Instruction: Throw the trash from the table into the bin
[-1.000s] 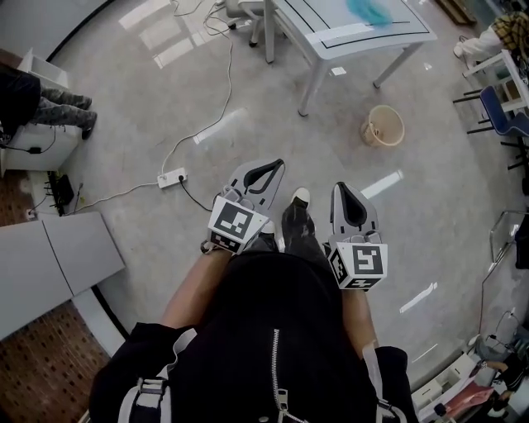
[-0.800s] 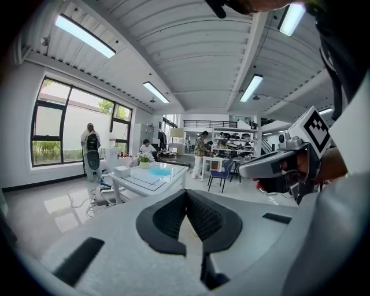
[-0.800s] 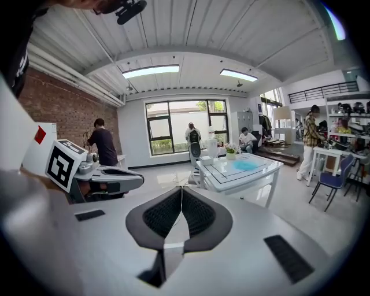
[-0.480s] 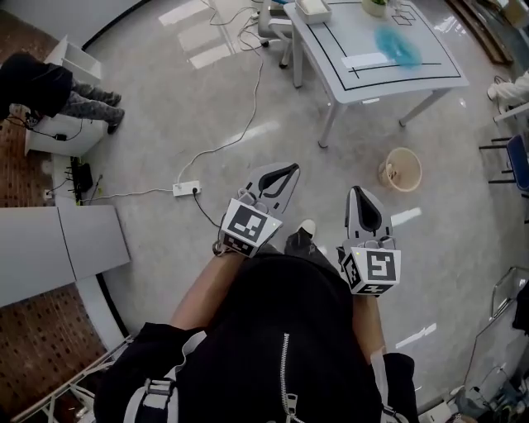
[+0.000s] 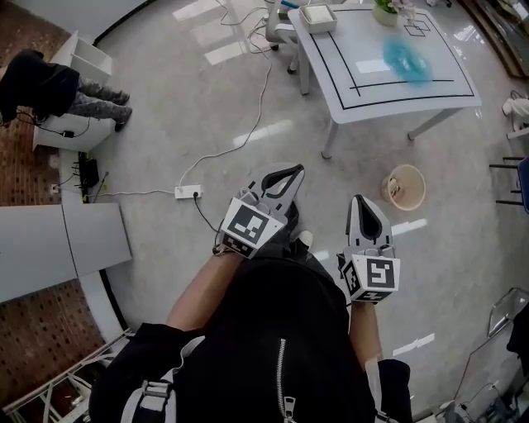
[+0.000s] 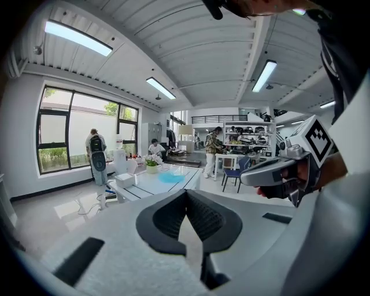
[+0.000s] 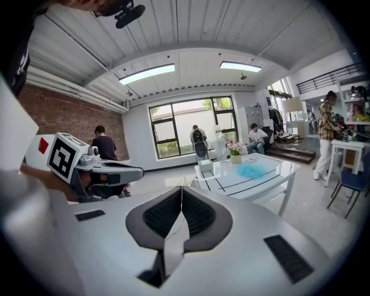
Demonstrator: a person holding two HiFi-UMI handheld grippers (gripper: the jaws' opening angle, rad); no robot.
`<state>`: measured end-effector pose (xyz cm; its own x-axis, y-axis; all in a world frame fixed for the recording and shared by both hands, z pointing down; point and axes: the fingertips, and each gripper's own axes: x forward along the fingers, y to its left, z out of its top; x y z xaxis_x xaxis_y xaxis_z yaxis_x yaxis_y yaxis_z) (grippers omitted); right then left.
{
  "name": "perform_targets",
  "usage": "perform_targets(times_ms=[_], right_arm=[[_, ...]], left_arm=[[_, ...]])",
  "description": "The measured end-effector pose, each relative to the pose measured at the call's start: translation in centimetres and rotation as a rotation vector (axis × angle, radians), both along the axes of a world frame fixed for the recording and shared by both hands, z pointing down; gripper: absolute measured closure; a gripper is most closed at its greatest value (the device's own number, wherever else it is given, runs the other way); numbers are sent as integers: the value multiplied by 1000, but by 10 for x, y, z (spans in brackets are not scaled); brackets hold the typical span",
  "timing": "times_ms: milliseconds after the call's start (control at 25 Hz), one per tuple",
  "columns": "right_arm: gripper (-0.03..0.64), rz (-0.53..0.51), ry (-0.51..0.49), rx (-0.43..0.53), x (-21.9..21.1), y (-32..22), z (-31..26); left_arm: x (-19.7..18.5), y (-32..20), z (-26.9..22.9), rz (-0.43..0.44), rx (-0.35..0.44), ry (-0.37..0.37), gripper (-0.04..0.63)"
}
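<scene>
A crumpled blue piece of trash [image 5: 407, 60] lies on the white table [image 5: 364, 91] ahead; it also shows in the left gripper view [image 6: 171, 177] and the right gripper view [image 7: 252, 170]. A beige bin [image 5: 405, 187] stands on the floor by the table's near right leg. My left gripper [image 5: 291, 171] and right gripper [image 5: 361, 201] are held side by side in front of the person's body, well short of the table. Both are shut with nothing between the jaws, as their own views confirm for the left gripper [image 6: 186, 192] and the right gripper [image 7: 181, 188].
A white box [image 5: 318, 16] and a potted plant [image 5: 384, 8] sit at the table's far end. A power strip [image 5: 188, 192] with cables lies on the floor to the left. A person [image 5: 50, 87] sits far left by a grey cabinet [image 5: 58, 248]. Other people stand behind the table.
Both grippers have been carried forward together, still shut. The table and the bin have come closer and more of the tabletop shows.
</scene>
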<state>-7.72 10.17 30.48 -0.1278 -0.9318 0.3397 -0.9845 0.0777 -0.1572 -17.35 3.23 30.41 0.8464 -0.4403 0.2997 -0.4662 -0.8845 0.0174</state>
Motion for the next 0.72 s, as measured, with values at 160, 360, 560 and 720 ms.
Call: perform_targets(times_ms=[160, 360, 560, 720], right_arm=[[606, 31, 6, -26, 26, -27, 11], [606, 92, 39, -61, 54, -70, 14], [606, 156, 90, -57, 87, -129, -3], [606, 164, 98, -82, 93, -175, 5]], left_arm=[[24, -40, 9, 11, 2, 7, 589], [63, -101, 21, 37, -45, 51, 589], [98, -171, 11, 99, -13, 99, 589], [109, -218, 15, 124, -10, 103, 589]])
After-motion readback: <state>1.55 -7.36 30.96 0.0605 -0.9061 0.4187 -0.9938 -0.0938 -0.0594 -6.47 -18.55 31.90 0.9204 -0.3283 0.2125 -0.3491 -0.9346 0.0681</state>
